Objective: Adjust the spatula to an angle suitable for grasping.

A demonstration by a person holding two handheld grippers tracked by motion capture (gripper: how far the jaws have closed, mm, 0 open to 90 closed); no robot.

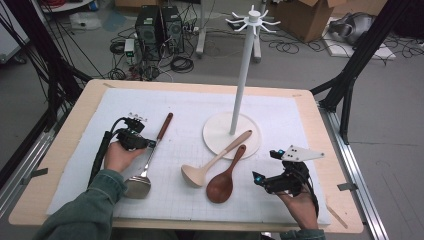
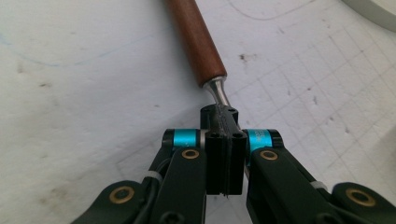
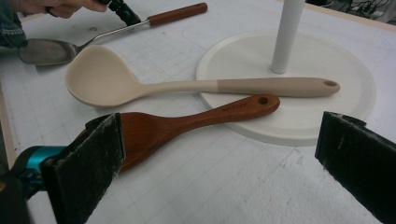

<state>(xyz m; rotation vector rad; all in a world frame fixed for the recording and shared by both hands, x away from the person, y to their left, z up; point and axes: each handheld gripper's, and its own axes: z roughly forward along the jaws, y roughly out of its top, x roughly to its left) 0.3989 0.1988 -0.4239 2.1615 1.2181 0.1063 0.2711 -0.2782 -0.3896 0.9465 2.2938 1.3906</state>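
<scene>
- Notably, spatula (image 1: pixel 145 167): brown wooden handle, thin steel neck, flat grey blade.
- Left gripper (image 2: pixel 224 122): clamped on the neck.
- Right gripper (image 3: pixel 219 154): jaws wide apart.

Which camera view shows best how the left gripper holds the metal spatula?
The left gripper view: the left gripper is shut on the spatula at its steel neck, just below the wooden handle. The high view shows the whole spatula but the grip is small. The right gripper view shows it far off, partly hidden by the hand.
</scene>
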